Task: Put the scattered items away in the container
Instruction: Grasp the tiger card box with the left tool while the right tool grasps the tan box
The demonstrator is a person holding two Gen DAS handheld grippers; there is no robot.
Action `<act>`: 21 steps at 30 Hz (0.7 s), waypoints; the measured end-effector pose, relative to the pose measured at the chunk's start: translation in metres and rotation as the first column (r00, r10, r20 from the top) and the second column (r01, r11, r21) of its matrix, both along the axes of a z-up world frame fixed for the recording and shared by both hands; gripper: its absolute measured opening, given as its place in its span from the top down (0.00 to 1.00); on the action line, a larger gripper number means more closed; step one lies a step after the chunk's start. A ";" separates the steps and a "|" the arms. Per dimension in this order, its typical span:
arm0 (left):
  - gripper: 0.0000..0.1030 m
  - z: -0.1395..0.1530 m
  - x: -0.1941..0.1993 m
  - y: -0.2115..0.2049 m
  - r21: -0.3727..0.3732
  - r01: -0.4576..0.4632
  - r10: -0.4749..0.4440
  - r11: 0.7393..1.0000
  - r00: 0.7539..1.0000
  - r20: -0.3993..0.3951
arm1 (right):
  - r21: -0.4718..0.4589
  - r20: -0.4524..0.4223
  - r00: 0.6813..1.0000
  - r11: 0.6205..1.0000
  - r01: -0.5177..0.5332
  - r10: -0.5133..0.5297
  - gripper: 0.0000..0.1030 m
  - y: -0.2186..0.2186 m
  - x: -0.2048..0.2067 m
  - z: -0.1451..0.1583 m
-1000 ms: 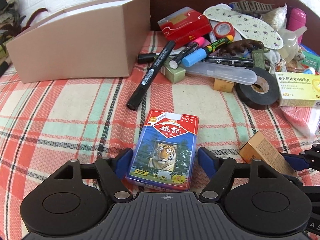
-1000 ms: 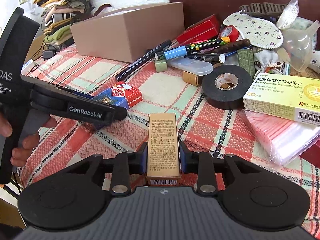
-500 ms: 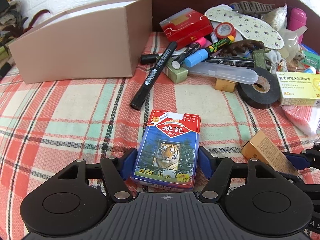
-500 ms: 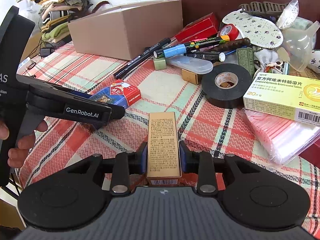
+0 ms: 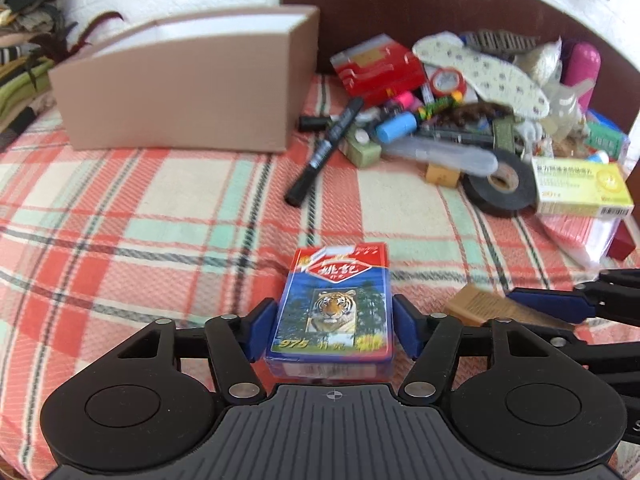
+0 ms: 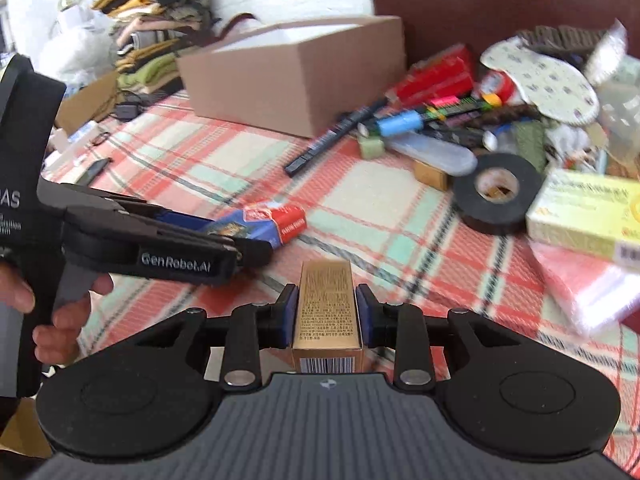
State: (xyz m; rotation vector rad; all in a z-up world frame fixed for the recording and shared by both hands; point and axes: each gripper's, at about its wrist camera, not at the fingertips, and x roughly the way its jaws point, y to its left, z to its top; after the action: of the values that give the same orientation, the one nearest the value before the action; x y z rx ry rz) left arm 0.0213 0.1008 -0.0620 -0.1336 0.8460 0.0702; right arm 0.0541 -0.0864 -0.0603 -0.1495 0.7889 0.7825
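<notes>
Nearest, the left tool is closing its jaws on the tiger card pack; the right tool clamps a gold carton. Farther off, the cardboard box stands open on the plaid blanket.

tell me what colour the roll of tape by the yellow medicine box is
Black, with a pale cardboard core; it shows best in the right wrist view.
</notes>
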 end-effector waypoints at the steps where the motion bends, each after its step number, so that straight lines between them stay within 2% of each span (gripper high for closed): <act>1: 0.40 0.004 -0.002 0.004 -0.007 -0.006 0.006 1.000 1.000 0.011 | 0.000 0.006 1.000 1.000 -0.012 0.012 0.66 0.004 0.000 0.003; 4: 0.40 0.015 -0.006 0.016 -0.022 -0.020 0.021 1.000 0.999 0.037 | 0.000 0.020 0.998 0.999 -0.051 0.051 0.66 0.017 0.002 0.013; 8: 0.40 0.014 -0.006 0.026 0.003 -0.034 0.034 0.999 0.999 0.031 | -0.044 0.046 0.995 0.995 -0.088 0.090 0.66 0.033 0.005 0.019; 15: 0.39 -0.018 0.001 0.031 -0.004 -0.028 0.028 1.000 0.998 -0.055 | -0.139 -0.016 0.997 0.987 -0.082 0.081 0.66 0.038 0.010 -0.012; 17: 0.38 -0.020 0.005 0.030 0.009 -0.026 0.026 1.000 0.998 -0.051 | -0.151 -0.022 0.997 0.985 -0.082 0.079 0.66 0.040 0.011 -0.018; 19: 0.28 -0.021 0.009 0.029 0.022 -0.022 0.023 1.000 0.999 -0.048 | -0.154 -0.014 0.997 0.985 -0.083 0.082 0.66 0.043 0.013 -0.019; 21: 0.28 -0.024 0.014 0.027 0.039 -0.016 0.018 0.999 0.999 -0.047 | -0.163 0.001 0.996 0.982 -0.092 0.094 0.66 0.048 0.014 -0.021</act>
State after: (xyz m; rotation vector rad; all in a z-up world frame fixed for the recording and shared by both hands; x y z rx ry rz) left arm 0.0353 0.1278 -0.0858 -0.1030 0.8902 0.1065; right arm 0.0680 -0.0383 -0.0810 -0.3380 0.8427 0.8045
